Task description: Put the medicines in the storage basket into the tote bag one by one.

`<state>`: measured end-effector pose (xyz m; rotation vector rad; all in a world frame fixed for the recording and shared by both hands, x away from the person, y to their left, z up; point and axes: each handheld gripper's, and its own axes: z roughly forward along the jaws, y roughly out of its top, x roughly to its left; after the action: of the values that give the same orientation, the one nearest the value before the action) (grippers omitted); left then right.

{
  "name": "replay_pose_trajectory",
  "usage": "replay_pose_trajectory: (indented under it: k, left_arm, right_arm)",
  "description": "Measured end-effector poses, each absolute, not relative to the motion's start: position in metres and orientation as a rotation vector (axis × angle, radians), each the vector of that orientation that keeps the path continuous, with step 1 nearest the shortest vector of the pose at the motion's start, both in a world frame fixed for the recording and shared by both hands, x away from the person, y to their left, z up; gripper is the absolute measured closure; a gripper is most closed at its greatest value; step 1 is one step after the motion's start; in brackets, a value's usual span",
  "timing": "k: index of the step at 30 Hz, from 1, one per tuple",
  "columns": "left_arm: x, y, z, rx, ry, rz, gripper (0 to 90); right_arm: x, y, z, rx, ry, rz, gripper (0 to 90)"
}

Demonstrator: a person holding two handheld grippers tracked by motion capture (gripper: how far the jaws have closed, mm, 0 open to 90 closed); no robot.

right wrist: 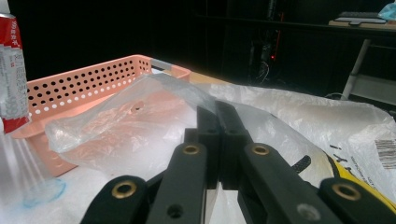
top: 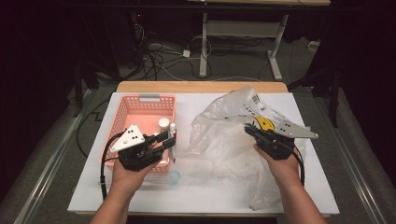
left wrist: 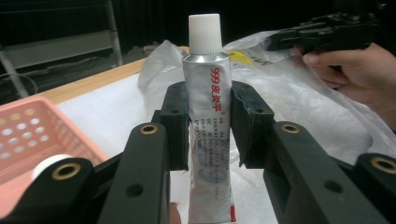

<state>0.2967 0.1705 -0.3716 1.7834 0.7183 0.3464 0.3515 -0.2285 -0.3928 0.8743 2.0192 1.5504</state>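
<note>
Dark room, grey floor (top: 60, 126), tangled cables (top: 154, 58), desk frame (top: 243, 32).

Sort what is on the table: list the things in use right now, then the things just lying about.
In use:
- ointment tube, clamped upright in the left gripper
- clear plastic bag, its film pinched by the right gripper

Lying about:
- pink perforated basket
- white-capped bottle inside the basket
- small clear bluish cap on the table

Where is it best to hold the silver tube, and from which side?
Grip the tube on its flat middle body, below the white cap, jaws closing from both flat sides. The left gripper already clamps it there, upright.
</note>
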Motion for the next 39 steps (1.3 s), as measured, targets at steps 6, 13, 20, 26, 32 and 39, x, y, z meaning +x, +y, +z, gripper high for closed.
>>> replay_pose_trajectory:
  k: [6,13,20,26,32,39]
  left_arm:
    - [0.293,0.156,-0.375,1.809,0.684,0.320,67.6]
    - [0.288,0.137,-0.379,1.840,0.643,0.297,67.6]
    - [0.284,0.121,-0.385,1.870,0.617,0.275,67.6]
    - [0.282,0.108,-0.392,1.896,0.598,0.277,67.6]
    - [0.280,0.093,-0.401,1.948,0.576,0.280,67.5]
    - [0.285,0.077,-0.407,1.958,0.587,0.276,67.6]
  right_arm:
    - [0.351,-0.227,-0.392,0.862,2.020,1.547,90.0]
    - [0.350,-0.226,-0.392,0.862,2.022,1.550,90.0]
    - [0.348,-0.222,-0.392,0.853,2.033,1.545,90.0]
    - [0.346,-0.218,-0.393,0.843,2.043,1.546,90.0]
    - [0.346,-0.214,-0.394,0.832,2.054,1.543,90.0]
    - [0.346,-0.213,-0.393,0.830,2.054,1.546,90.0]
